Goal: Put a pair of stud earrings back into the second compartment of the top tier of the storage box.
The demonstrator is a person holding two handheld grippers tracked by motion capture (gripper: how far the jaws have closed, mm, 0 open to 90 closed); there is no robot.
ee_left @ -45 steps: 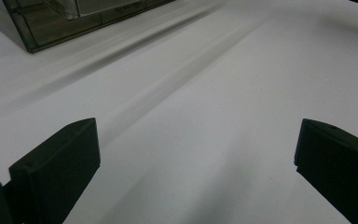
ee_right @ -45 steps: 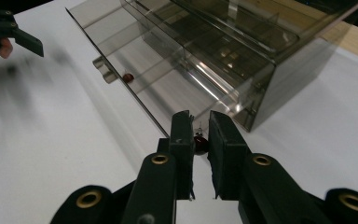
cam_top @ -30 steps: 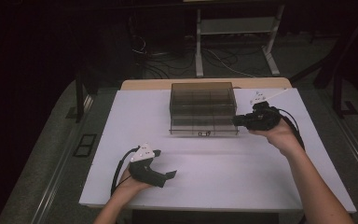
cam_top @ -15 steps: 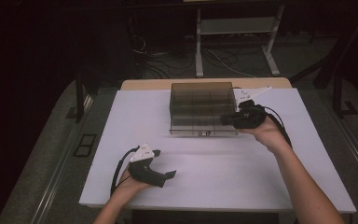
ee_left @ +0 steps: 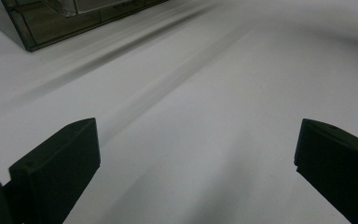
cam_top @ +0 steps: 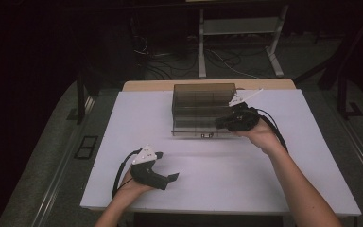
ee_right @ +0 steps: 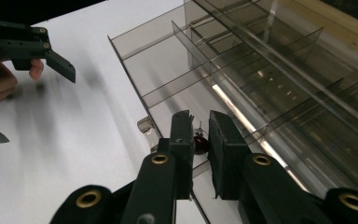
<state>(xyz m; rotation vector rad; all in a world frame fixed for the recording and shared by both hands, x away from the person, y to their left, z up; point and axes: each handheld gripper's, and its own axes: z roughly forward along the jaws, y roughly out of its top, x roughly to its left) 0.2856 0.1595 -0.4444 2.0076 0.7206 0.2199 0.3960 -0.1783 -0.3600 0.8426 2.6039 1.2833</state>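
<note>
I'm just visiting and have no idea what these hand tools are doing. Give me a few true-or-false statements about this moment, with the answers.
1. The right gripper is over the smoky clear divided box. True.
2. The left gripper is clamped on the box. False: its jaws stand wide apart above the bare white table, away from the box.
3. A small dark red thing sits between the right gripper's nearly closed jaws. True, though what it is cannot be told.
4. The box stands at the table's near edge. False: it stands toward the far edge.
</note>
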